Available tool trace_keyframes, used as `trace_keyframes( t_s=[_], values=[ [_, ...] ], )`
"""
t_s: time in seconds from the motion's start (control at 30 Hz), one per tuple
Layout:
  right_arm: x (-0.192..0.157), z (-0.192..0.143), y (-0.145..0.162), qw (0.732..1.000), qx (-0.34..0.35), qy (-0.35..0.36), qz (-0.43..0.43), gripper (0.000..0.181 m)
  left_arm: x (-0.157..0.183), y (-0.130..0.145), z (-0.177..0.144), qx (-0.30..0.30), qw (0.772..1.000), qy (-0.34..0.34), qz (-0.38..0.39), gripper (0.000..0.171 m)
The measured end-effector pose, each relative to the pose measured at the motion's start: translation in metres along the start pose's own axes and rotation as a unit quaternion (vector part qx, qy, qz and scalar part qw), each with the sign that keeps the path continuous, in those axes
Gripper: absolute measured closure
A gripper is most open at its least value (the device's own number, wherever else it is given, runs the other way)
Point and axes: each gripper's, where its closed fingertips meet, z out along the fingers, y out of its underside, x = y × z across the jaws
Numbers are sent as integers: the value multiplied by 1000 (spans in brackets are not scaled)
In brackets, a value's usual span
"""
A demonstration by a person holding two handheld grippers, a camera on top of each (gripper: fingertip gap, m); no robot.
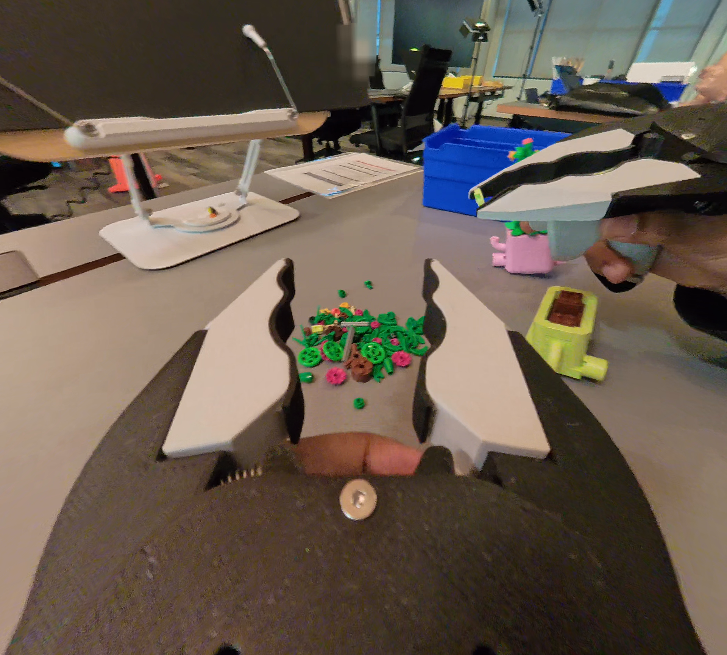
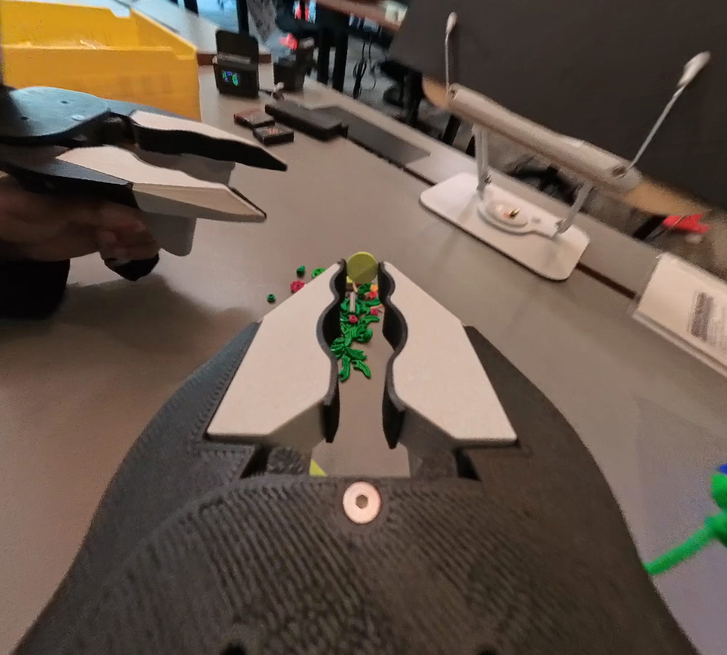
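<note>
A pile of small toy brick pieces [image 1: 362, 341], green, pink and brown, lies on the grey table [image 1: 118, 360]. My left gripper [image 1: 358, 270] is open and empty, hovering just before the pile; it also shows in the right wrist view [image 2: 275, 192]. My right gripper [image 2: 362, 272] is shut on a lime-green round disc [image 2: 361, 266] and holds it above the pile's green leaf pieces [image 2: 352, 337]. In the left wrist view the right gripper [image 1: 478, 201] is raised at the right with the lime piece [image 1: 478, 197] at its tips.
A lime-green pot [image 1: 566, 337] with brown bricks and a pink pot [image 1: 523, 256] stand right of the pile. A blue bin [image 1: 464, 167], a printed sheet [image 1: 346, 171] and a white stand base [image 1: 196, 234] lie beyond. A yellow bin [image 2: 98, 49] is far left.
</note>
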Motion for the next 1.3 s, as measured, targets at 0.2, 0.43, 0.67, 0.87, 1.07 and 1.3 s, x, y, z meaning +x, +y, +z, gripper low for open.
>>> trace_keyframes(
  t_s=[0.2,0.43,0.67,0.87,1.07,1.3],
  values=[
    [0,52,42,973,-203,-83,73,168,-17,8,-1,-25,999,-19,-30,112],
    [-13,78,97,931,-330,-136,72,167,-4,5,-3,-28,998,-23,49,114],
    [-7,73,82,939,-292,-150,106,139,20,18,0,-50,998,-7,43,112],
    [-3,2,9,983,-127,-75,109,138,59,-6,-21,-20,998,-26,50,116],
    [-28,-101,-42,992,41,-25,121,139,126,-18,-48,-26,997,-27,74,116],
    [-43,-200,-37,994,75,-27,81,139,219,-17,-71,-2,996,-53,68,119]
  ],
)
